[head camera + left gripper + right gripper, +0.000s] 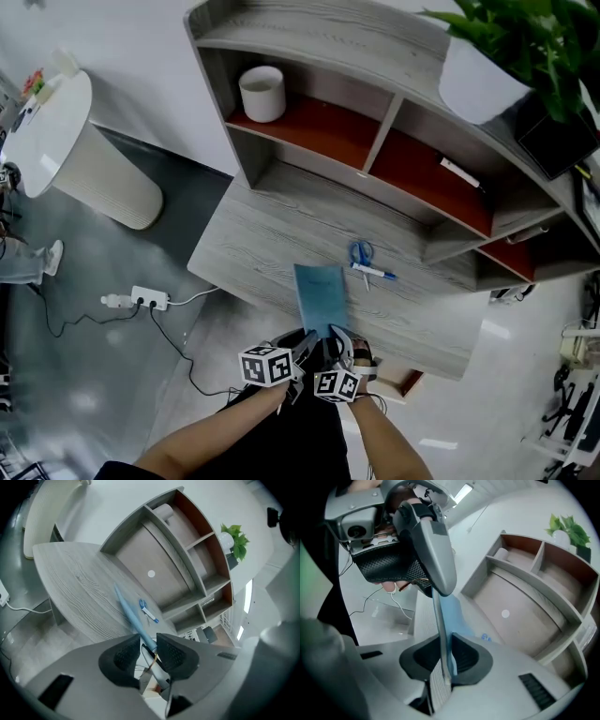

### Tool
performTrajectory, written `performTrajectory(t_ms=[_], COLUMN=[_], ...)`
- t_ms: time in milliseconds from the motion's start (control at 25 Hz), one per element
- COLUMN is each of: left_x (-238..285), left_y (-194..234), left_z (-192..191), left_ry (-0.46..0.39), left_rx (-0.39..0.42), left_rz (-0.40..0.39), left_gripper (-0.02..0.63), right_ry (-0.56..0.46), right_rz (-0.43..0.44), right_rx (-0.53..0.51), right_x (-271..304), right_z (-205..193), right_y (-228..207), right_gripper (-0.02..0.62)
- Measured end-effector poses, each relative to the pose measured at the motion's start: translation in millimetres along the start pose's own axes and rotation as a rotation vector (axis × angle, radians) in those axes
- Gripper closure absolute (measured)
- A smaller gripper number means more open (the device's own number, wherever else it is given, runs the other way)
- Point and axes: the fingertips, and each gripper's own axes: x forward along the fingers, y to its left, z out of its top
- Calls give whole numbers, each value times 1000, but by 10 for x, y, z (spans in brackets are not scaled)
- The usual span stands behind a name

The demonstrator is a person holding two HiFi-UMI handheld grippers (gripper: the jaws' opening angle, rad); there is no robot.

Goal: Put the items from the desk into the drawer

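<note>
The desk carries one blue folder, one pair of scissors and one pen. Its shelves hold one white cup and one potted plant. Two grippers are at its near edge: left gripper, right gripper.

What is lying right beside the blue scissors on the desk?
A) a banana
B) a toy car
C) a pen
C: a pen lies beside the scissors on the desk, just past the blue folder.
</note>
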Motion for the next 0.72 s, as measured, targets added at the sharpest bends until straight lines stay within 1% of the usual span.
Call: performTrajectory(t_ms=[160, 240, 360, 480, 640, 720], left_x=[-89, -163, -309, -487, -613, -626], left_y=[-255, -373, -539, -666, -742, -789], left_z=[-7, 6, 47, 53, -60, -169], left_ry=[-13, -41, -89, -130, -137, -125], left_rx=[181, 219, 251, 280, 352, 377], left_rz=[-28, -57, -114, -149, -159, -171], left_gripper=[489, 489, 488, 488, 491, 518], right_ry=[8, 8, 10, 8, -45, -84], right_rz=[-65, -92, -127, -154, -198, -238], right_rx=[0, 32, 142, 329, 670, 828], right_x=[-171, -262, -445, -699, -1069, -1293], right_z=[56, 53, 28, -43, -206, -290], right_y=[-152, -206, -273, -311, -356, -410], right_gripper=[538, 540, 540, 540, 540, 540])
